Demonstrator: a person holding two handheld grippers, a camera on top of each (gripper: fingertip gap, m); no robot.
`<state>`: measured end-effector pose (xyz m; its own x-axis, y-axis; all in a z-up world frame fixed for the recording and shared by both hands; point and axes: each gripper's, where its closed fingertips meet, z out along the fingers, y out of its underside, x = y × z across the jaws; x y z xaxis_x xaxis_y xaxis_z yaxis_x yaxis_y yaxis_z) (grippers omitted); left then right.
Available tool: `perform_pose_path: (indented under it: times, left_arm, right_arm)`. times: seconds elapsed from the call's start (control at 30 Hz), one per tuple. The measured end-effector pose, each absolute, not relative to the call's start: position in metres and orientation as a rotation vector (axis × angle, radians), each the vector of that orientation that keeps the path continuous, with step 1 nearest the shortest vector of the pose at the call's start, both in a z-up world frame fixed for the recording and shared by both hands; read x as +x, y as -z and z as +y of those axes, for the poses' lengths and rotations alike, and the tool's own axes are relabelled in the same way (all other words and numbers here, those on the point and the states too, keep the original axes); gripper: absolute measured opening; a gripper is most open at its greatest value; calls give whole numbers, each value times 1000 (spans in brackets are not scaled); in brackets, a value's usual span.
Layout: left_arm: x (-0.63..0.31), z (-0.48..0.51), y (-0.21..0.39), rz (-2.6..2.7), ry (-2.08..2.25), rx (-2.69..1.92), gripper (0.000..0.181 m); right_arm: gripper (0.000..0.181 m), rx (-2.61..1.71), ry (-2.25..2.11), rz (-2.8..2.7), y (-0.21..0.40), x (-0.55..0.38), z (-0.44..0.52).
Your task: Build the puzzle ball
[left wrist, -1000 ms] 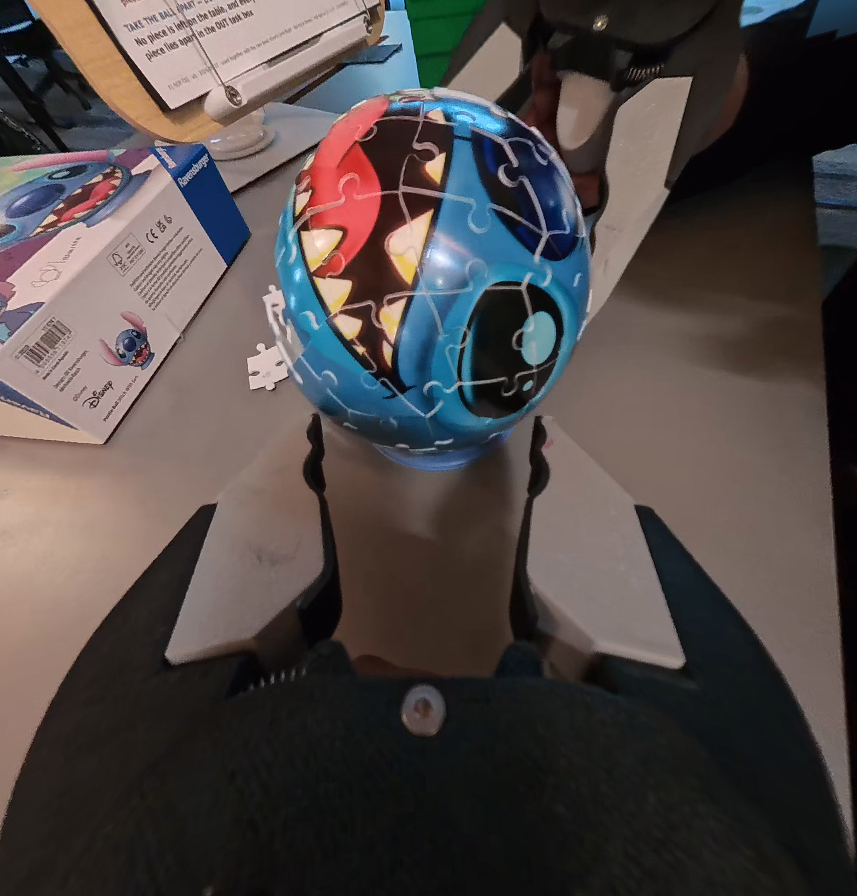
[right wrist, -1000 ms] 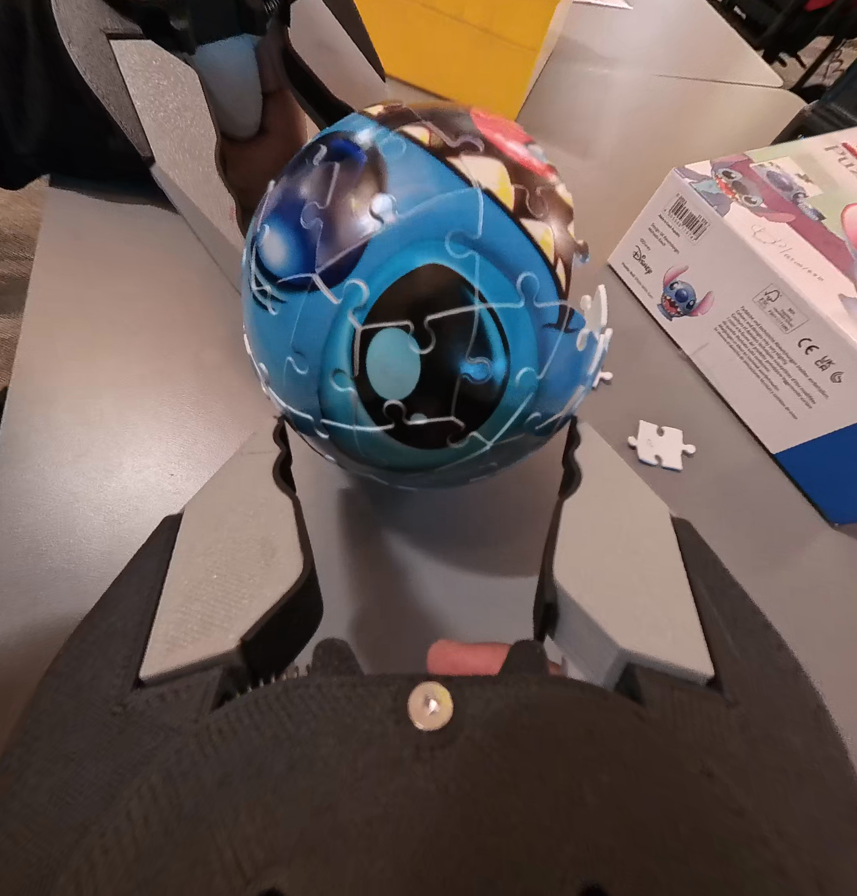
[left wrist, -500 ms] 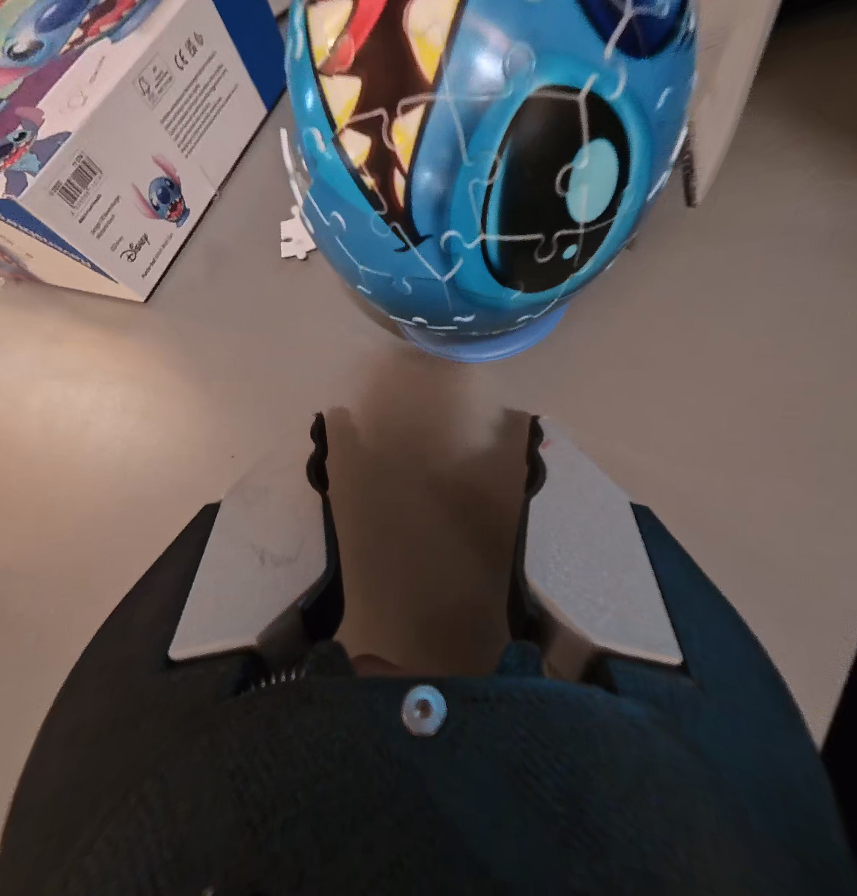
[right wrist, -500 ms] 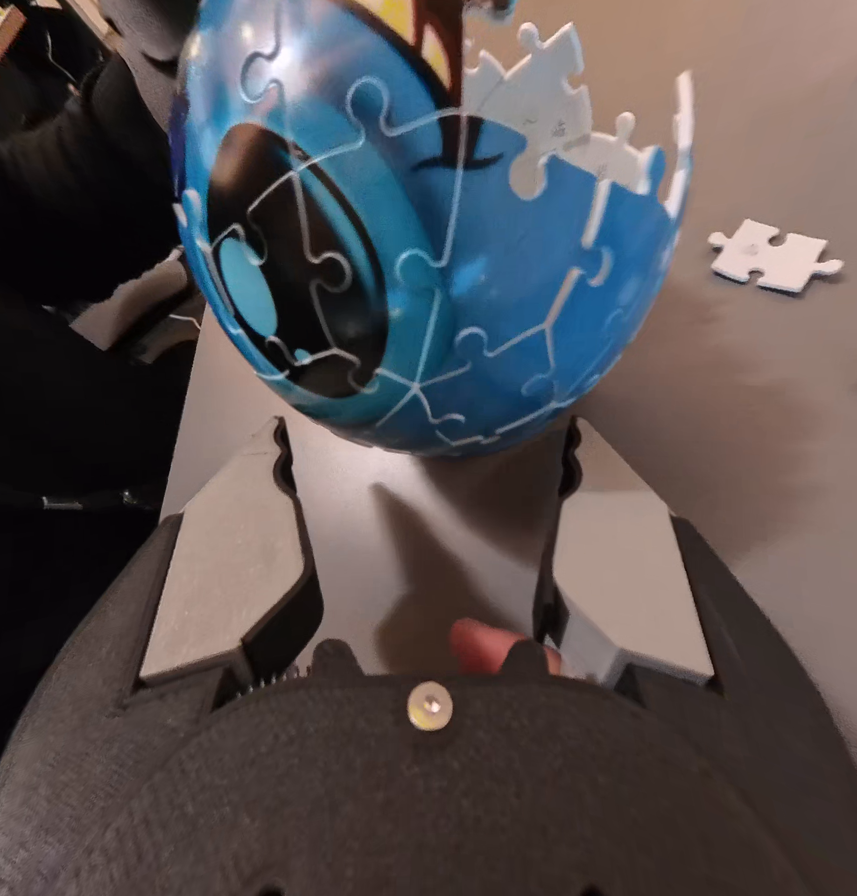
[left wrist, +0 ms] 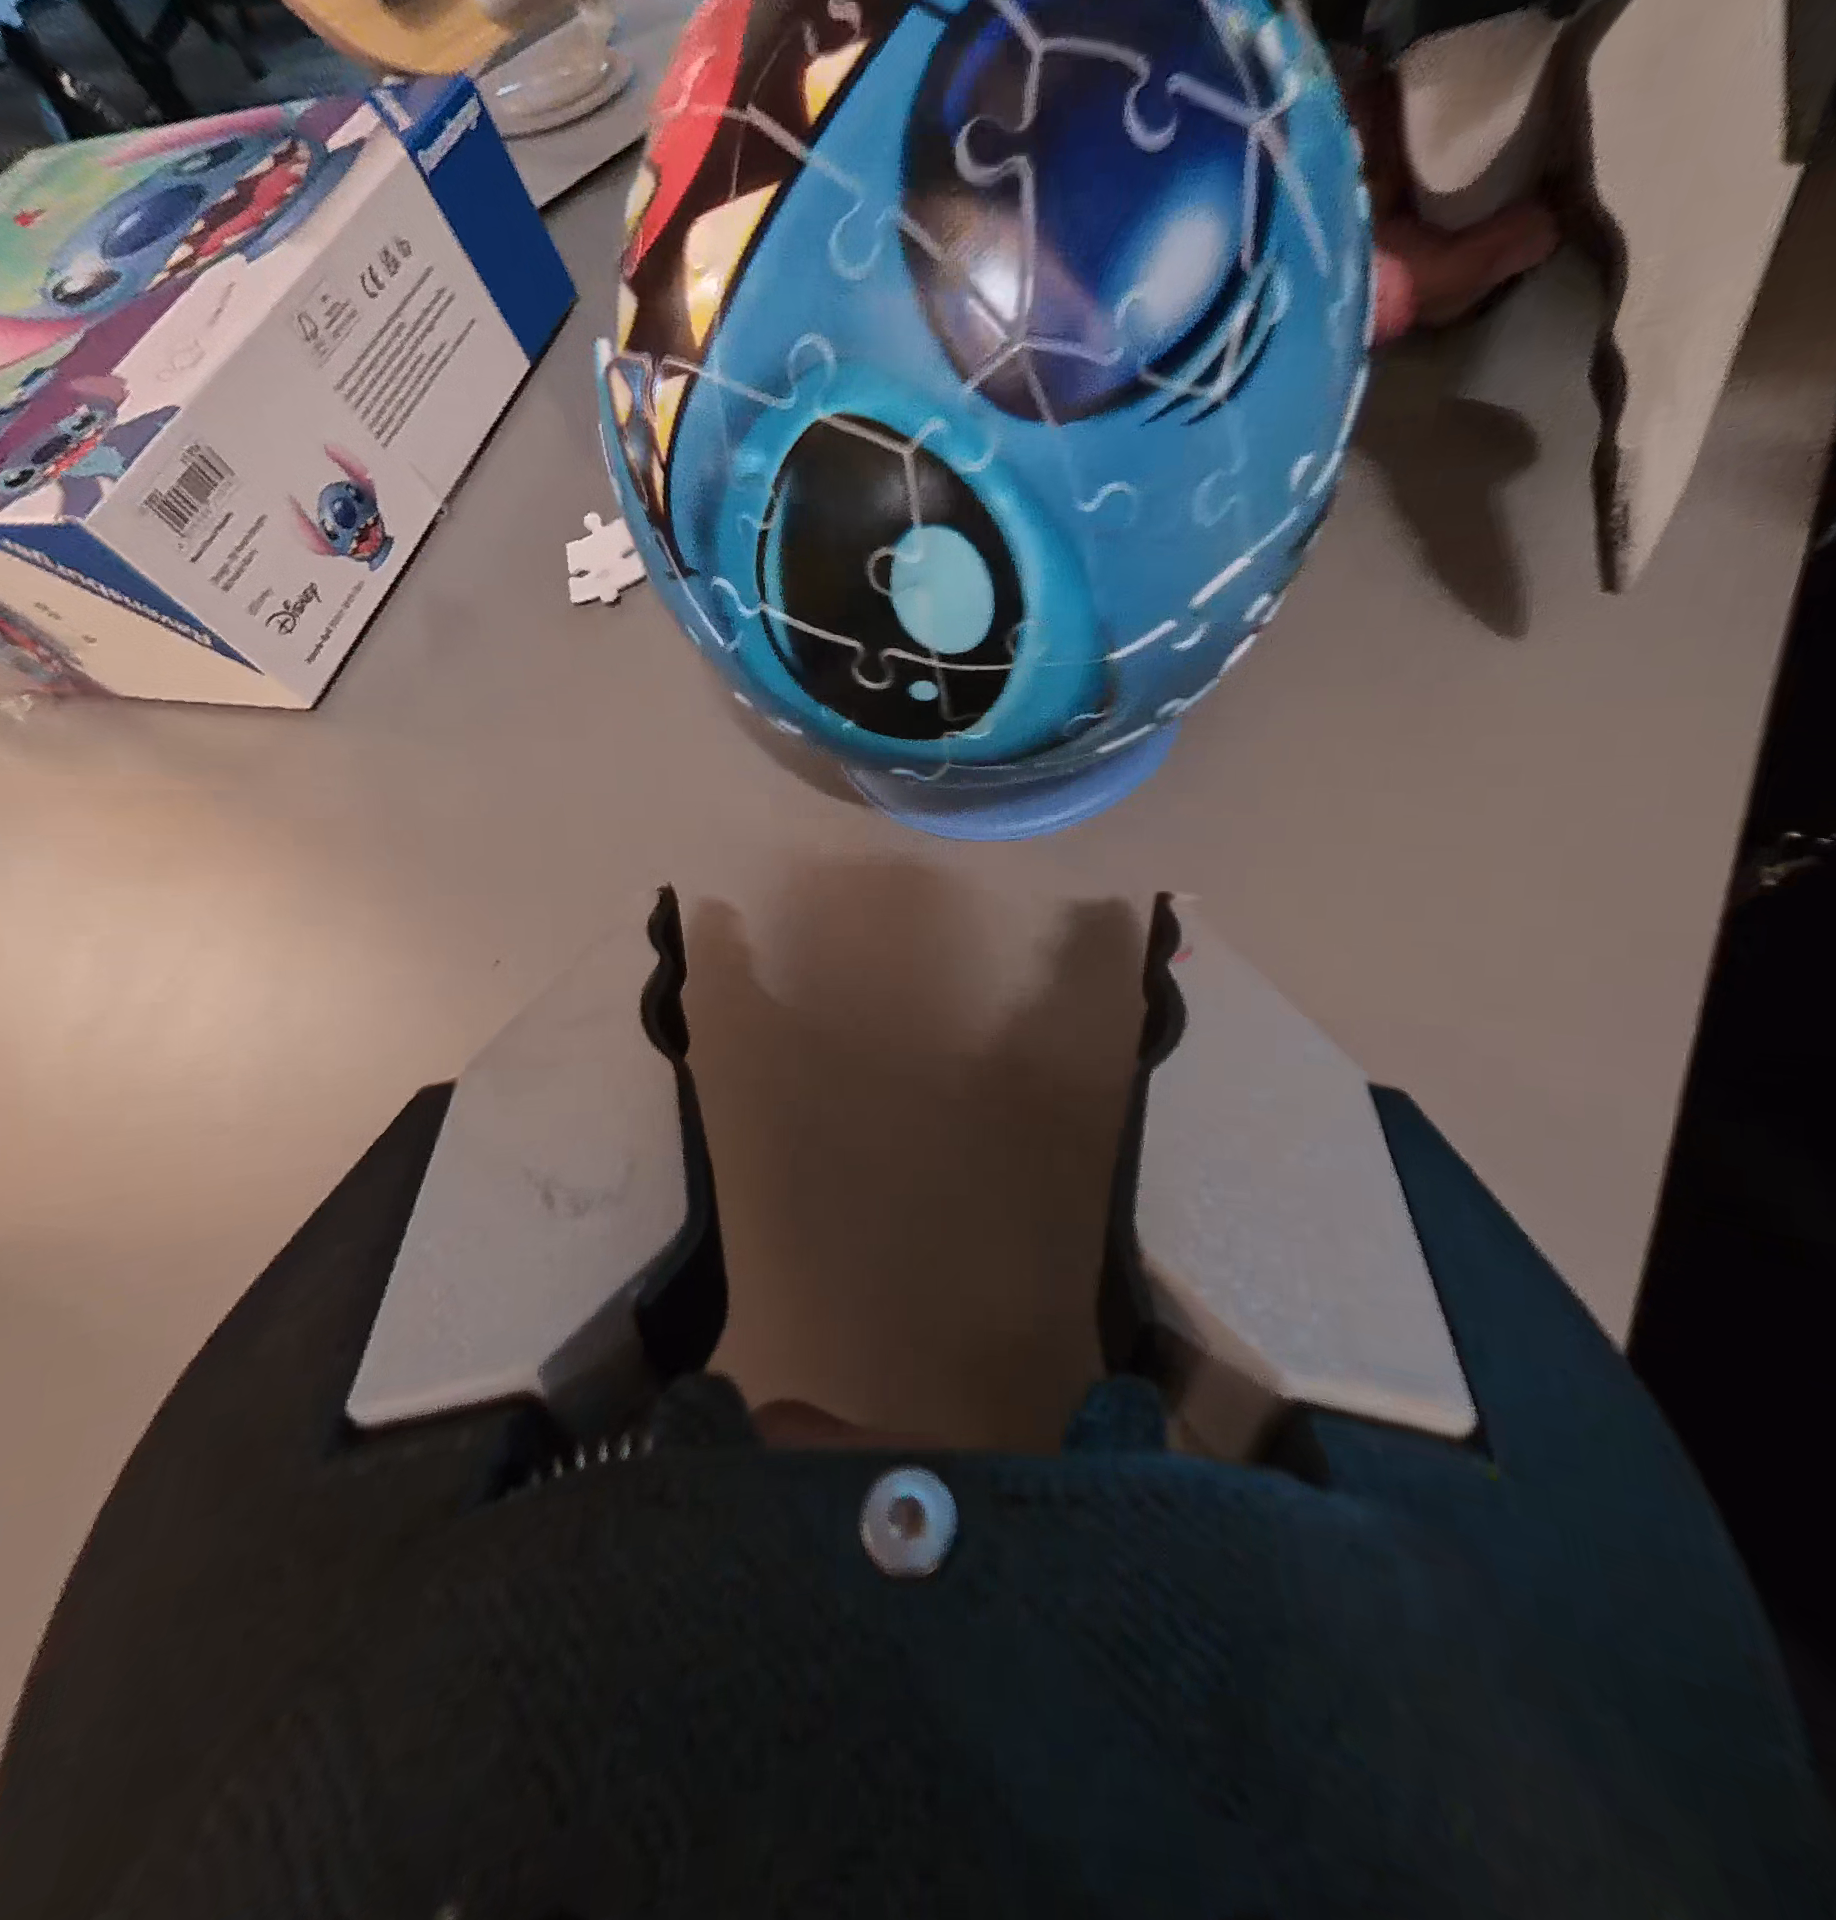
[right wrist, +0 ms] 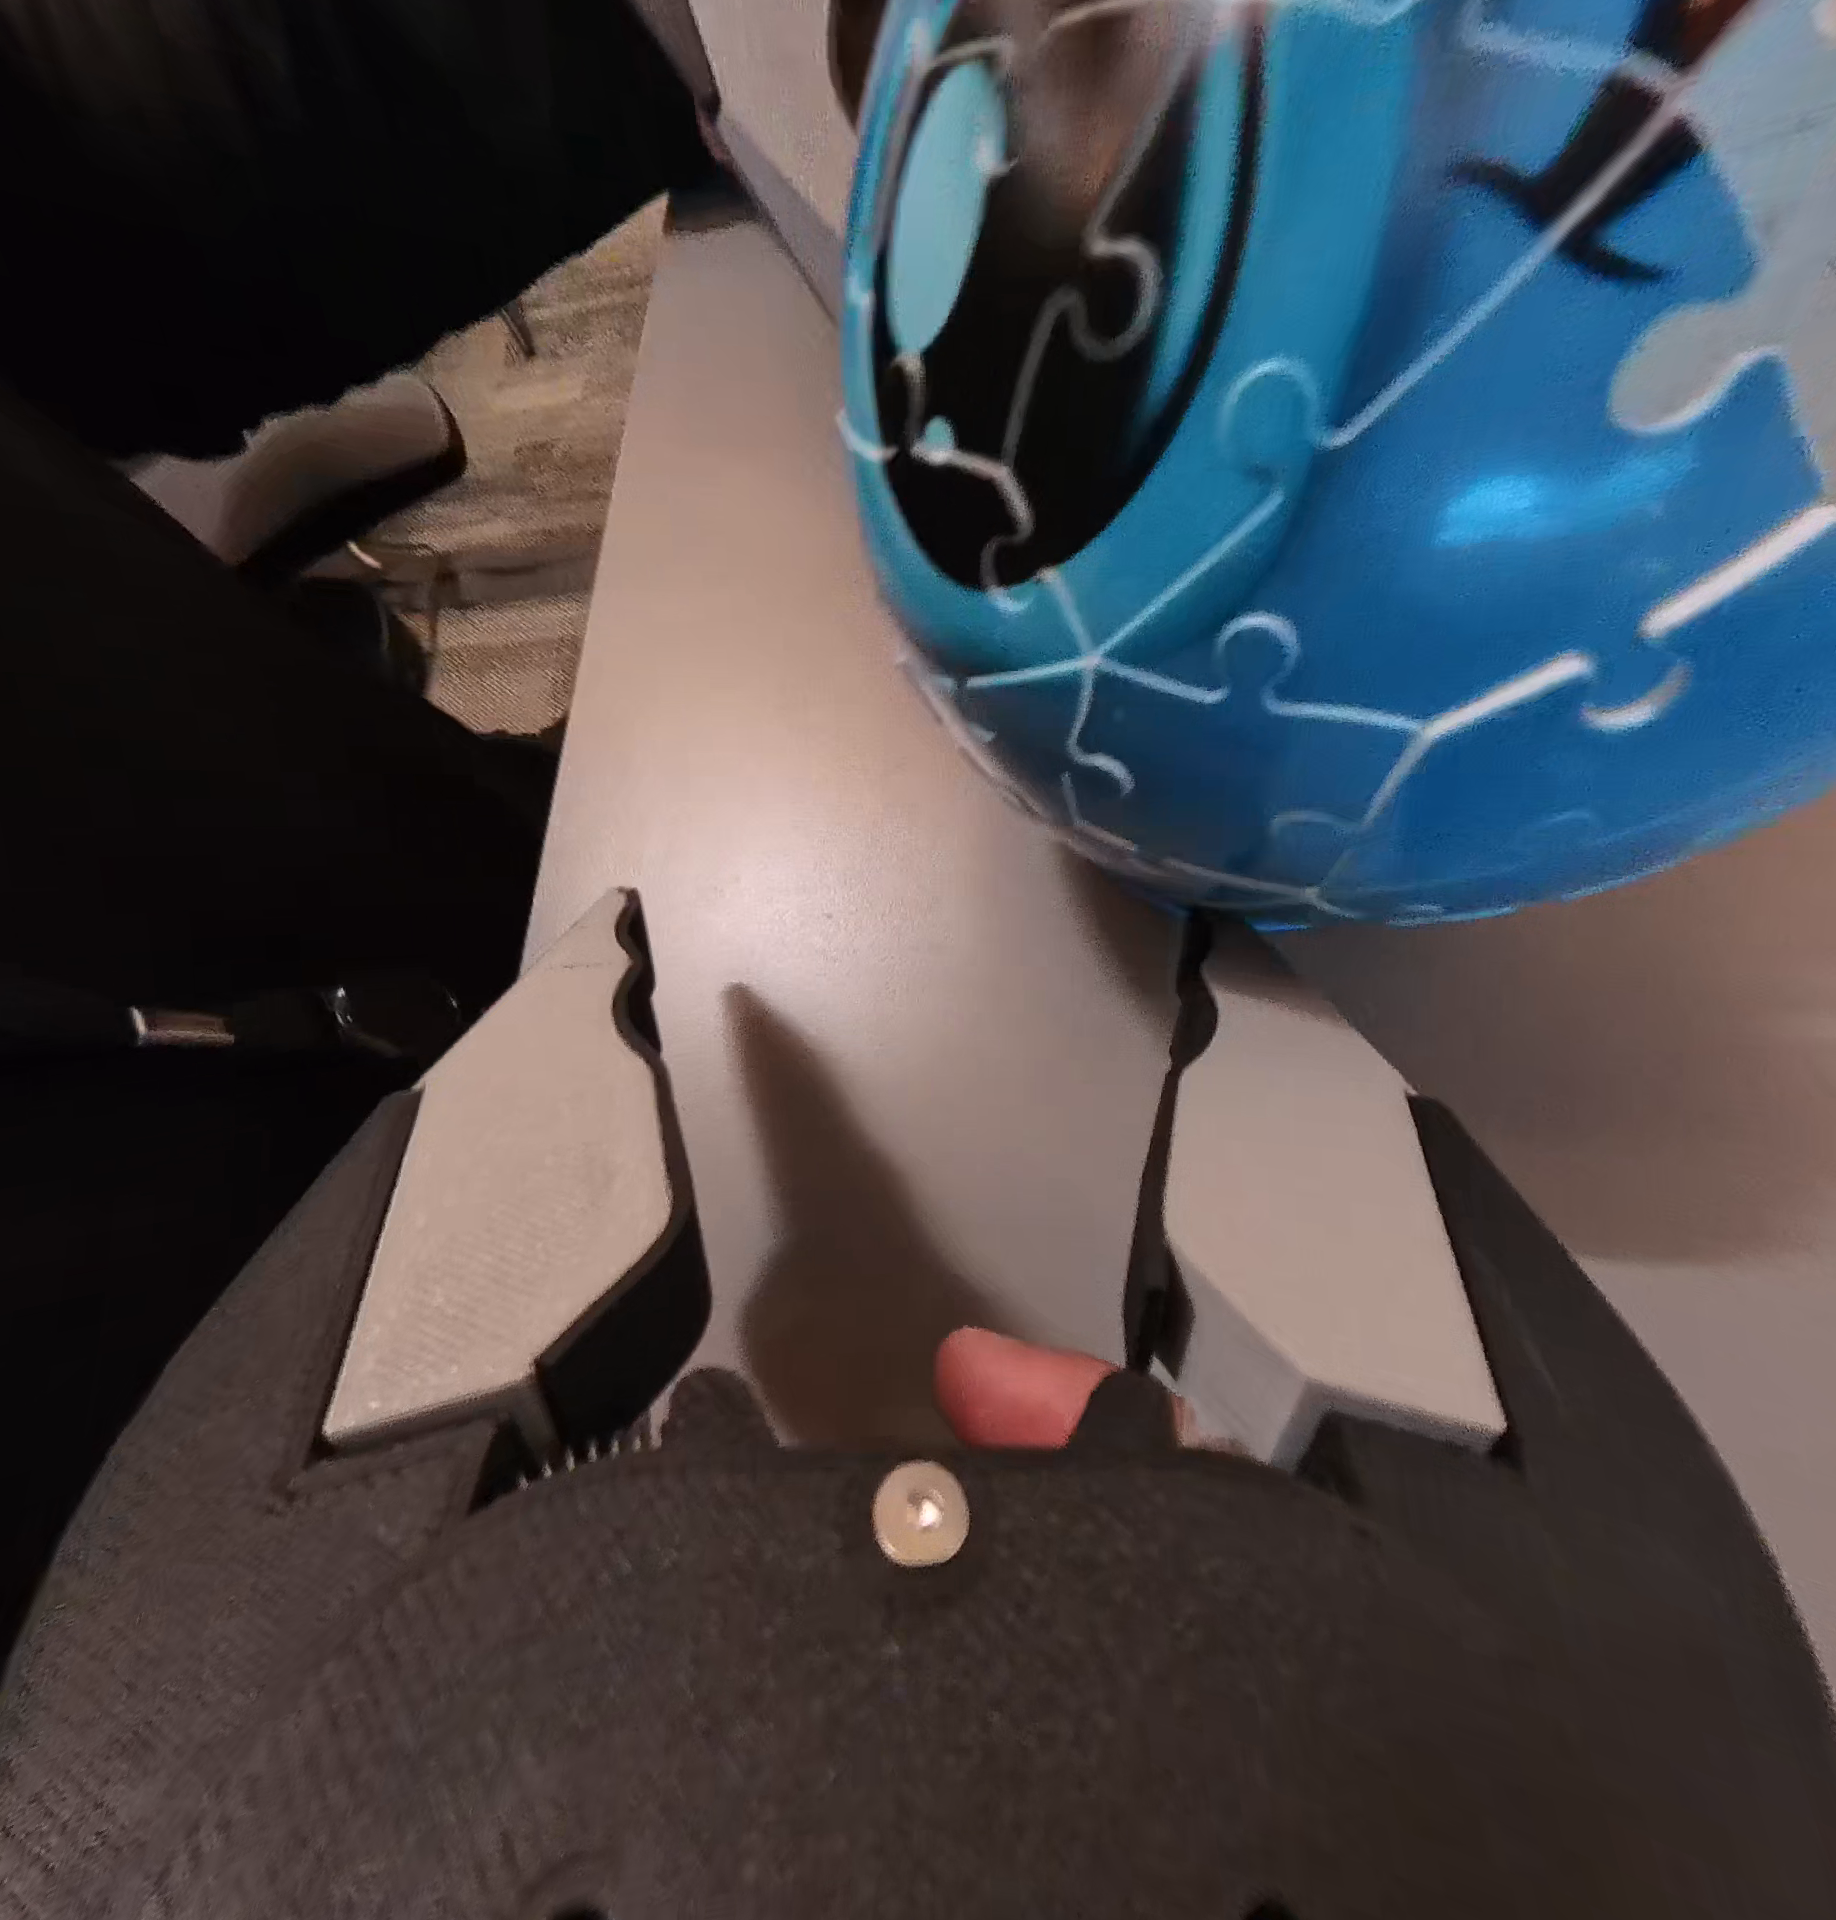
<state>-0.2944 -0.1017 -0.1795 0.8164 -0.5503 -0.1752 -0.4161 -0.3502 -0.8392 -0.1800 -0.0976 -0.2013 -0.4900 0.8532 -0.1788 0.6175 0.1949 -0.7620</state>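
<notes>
While spread wide and holding nothing, points the left gripper (left wrist: pixel 909 925) at the puzzle ball (left wrist: pixel 997 416), which is just ahead of the tips, a touch right of the midline and clear of both fingers. Sits upright there on a blue stand (left wrist: pixel 1007 805) on the bench (left wrist: pixel 270 935), eye patch turned toward this gripper. Shows a loose piece (left wrist: pixel 594 556) lying flat beside the ball's left flank, ahead-left of the gripper, with the puzzle box (left wrist: pixel 270 416) farther left again.

Finds the right gripper (right wrist: pixel 909 935) equally wide and empty, with the ball (right wrist: pixel 1413 520) ahead and well right of its midline, bulging over the right fingertip; cannot tell whether touching or just clear. Puts the unfinished opening (right wrist: pixel 1776 260) of the shell, jagged-edged and pale inside, at the far upper right of that view.

Turns, by judgement, on one relation: opening and loose piece both on the box side of the ball, to the left of the left gripper and to the right of the right one. Favours the left gripper for the pick, since only its view holds the piece, and leaves the right, close under the ball, to steady it. Calls for bracing low near the stand; risks tipping the ball if pushed high.
</notes>
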Motion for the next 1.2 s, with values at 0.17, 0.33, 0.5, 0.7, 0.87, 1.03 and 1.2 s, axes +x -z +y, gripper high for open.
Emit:
perform_pose_path:
  times: [0.17,0.33,0.5,0.7,0.87,1.03,1.2]
  left_arm:
    - [-295,-104,171,718,230,-1940,87]
    - [-290,-84,163,792,143,-1837,94]
    - [-291,-70,172,941,59,-1819,99]
    - [-281,-62,165,1023,120,-1736,97]
    - [-272,-66,165,1059,161,-1713,88]
    - [-273,-69,163,1015,175,-1736,88]
    - [-270,-77,154,968,258,-1745,88]
  right_arm:
    - [100,-1339,-1063,-2135,201,-173,-74]
    - [110,-1292,-989,-1882,178,-183,-28]
    - [115,-1215,-910,-1759,163,-192,-30]
    - [103,-1184,-848,-1702,160,-205,-40]
    - [99,-1194,-832,-1714,163,-215,-42]
    - [101,-1213,-898,-1718,162,-219,-45]
    - [102,-1245,-1003,-1716,159,-219,-51]
